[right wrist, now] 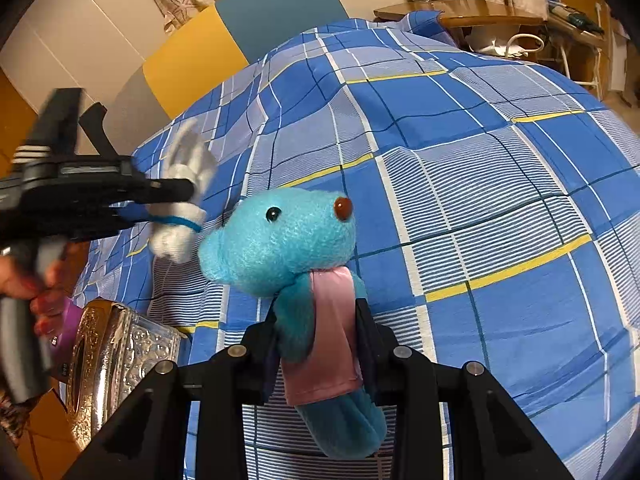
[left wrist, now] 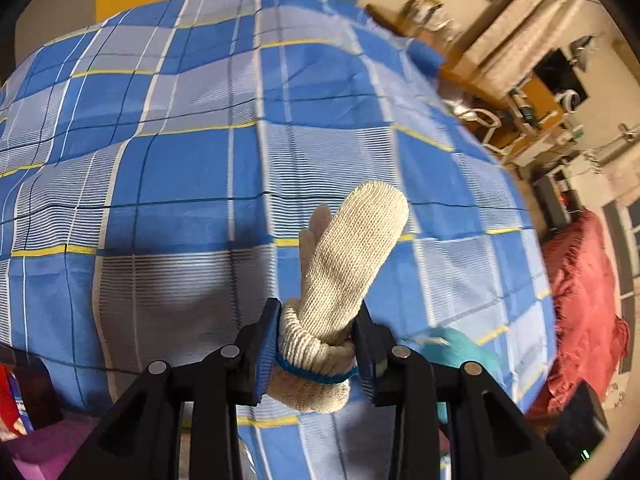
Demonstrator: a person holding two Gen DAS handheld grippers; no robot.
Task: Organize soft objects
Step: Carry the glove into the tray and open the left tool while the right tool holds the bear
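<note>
My left gripper (left wrist: 316, 344) is shut on a rolled cream knitted glove (left wrist: 344, 264) with a blue cuff band, held above the blue plaid bed cover (left wrist: 180, 160). My right gripper (right wrist: 316, 344) is shut on a turquoise plush toy (right wrist: 280, 236) with a pink scarf, held by its neck above the same bed cover (right wrist: 480, 200). The left gripper with the glove (right wrist: 180, 216) also shows in the right wrist view, blurred, just left of the plush head. A bit of the turquoise plush (left wrist: 456, 344) shows at the lower right of the left wrist view.
A gold and clear embossed tissue box (right wrist: 116, 360) stands at the bed's left edge. A red blanket (left wrist: 580, 300) lies to the right of the bed. A wooden table (right wrist: 460, 16) with jars and cluttered shelves (left wrist: 540, 92) stand beyond the bed. A yellow and teal headboard (right wrist: 240, 40) is behind.
</note>
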